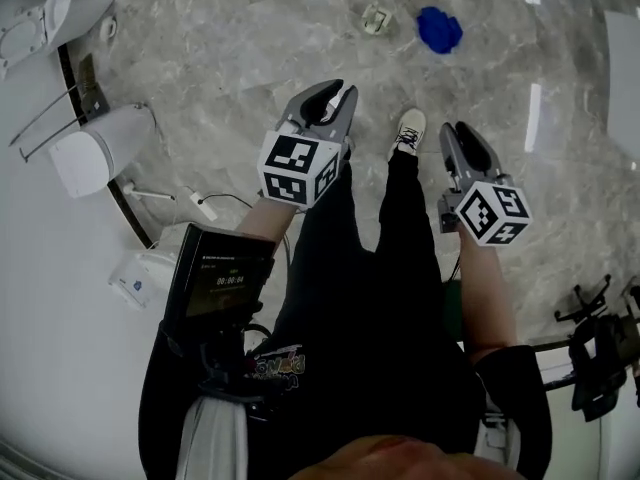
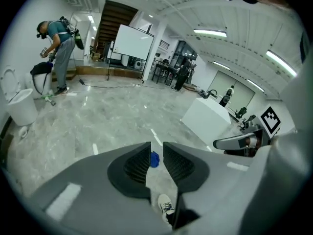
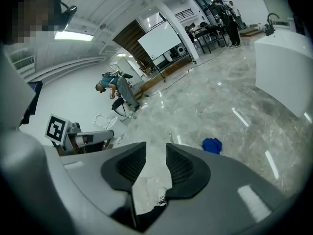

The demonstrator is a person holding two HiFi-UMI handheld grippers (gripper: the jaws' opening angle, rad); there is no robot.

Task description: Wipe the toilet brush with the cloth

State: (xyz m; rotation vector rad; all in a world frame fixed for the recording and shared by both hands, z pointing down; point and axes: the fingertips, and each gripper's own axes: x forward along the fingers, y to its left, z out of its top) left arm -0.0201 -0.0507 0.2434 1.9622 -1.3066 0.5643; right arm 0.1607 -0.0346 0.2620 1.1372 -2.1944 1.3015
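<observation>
I am in a big open test hall or lab, not a real bathroom: white ceramic toilets [image 1: 100, 153] are fixed along a white wall beside a wide, polished grey marble floor [image 1: 250, 48]. Farther off stand a large whiteboard on a stand [image 2: 133, 43], a dark staircase [image 2: 115, 18] and black desks [image 2: 164, 72] with people at them. Long ceiling strip lights [image 2: 210, 33] run overhead, and another person [image 2: 58, 43] bends over near the toilets.

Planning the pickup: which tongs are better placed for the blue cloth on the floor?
Left, probably: blue cloth is centred ahead of the open left tongs, off to the side for the open right tongs.
</observation>
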